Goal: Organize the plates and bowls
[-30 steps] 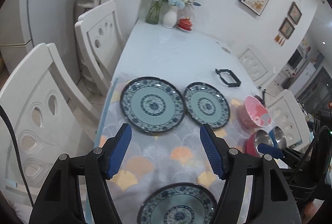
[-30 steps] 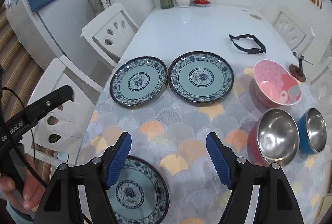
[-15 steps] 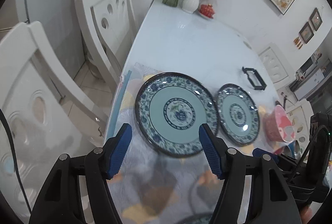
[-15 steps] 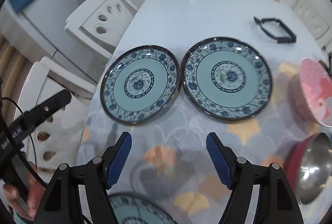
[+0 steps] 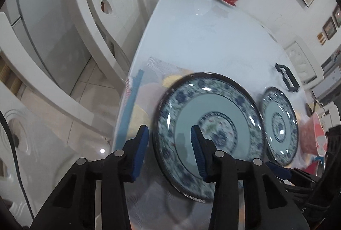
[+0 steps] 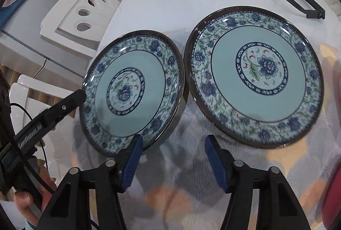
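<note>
The left gripper [image 5: 168, 153] is spread, its blue pads [image 5: 197, 151] straddling the near-left rim of the left plate [image 5: 213, 114]: one pad sits outside the rim over the mat, the other over the plate's face. Nothing is pinched yet, and whether either pad touches the rim cannot be told through the blur. From the right wrist view the same gripper's black finger tip [image 6: 74, 97] shows right at the left plate's [image 6: 132, 89] outer left edge.

The right gripper [image 6: 172, 157] is also spread and holds nothing. It hangs over the mat [image 6: 187, 166], aimed at the gap between the two plates, its left pad [image 6: 132, 157] over the left plate's near rim. The right plate [image 6: 255, 74] lies ahead and to its right, just beside the left plate, rims nearly touching.

Both plates lie flat on the mat at the near end of the table [image 5: 202, 33]. A pink bowl [image 5: 312, 136] stands beyond the right plate.

The left gripper is plainly nearer to a grasp. The rim runs across its jaws, so closing should likely catch the edge, provided one pad gets under the lip.
</note>
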A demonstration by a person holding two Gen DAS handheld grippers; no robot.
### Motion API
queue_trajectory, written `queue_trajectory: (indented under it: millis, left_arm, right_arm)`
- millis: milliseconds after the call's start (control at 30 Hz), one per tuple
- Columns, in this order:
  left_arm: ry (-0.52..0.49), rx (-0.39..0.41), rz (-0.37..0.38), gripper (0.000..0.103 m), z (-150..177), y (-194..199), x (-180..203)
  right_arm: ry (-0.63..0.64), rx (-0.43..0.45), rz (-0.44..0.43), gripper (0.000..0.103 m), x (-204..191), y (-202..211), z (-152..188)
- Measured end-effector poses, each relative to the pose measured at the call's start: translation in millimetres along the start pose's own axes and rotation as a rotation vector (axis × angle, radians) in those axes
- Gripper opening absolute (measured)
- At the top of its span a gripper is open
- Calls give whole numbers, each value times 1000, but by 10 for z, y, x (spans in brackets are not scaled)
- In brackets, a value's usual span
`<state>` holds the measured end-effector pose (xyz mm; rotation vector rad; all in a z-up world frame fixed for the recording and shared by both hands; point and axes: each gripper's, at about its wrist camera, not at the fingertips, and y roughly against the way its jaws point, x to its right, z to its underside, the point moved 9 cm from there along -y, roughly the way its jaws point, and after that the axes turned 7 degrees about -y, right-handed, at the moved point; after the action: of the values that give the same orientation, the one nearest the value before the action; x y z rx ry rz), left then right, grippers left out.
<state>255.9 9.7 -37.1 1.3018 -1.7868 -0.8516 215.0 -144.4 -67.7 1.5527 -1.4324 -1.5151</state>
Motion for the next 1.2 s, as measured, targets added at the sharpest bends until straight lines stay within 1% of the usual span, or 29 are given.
queue_trajectory:
  millis: [133,200,433,533,667,733,867,967,1033,1133,1200]
  left_arm:
    - [-10,-4,0,37,-66,-123,-55]
    - [-12,-4,2,37,-97,-159,-64]
    - [-10,0,23,37,-159,-224,-51]
    - [-8,1,37,37,-166,-214,-40]
    - [-22,-1,44,37,-165,-232,-23]
    - [-41,-4,44,37,-175,-254,-12]
    - [-64,-6,52,37,-226,-307,-1]
    - [-62,-1,69,37,-259,-350,-14]
    - [-80,2,78,37,-275,-368,-8]
    - [-98,3,78,37,-271,-345,5]
    - [-110,4,73,37,-244,-304,15]
  right_arm:
    - [48,28,12,54,-67,-36,-76]
    - [52,27,9,52,-86,-68,-113]
    - [-3,13,-36,42,-32,-64,-148]
    - [-24,-5,-61,41,-14,-46,-86]
    - [8,-12,-65,40,-81,-61,-18]
    - [22,-2,-55,40,-120,-92,-39]
    - [10,16,-68,39,-182,-157,-171]
    - [18,35,-59,39,-215,-197,-247]
    - [45,50,-45,39,-259,-219,-283]
    - [126,73,7,39,-318,-235,-282]
    - [167,77,24,39,-344,-231,-263]
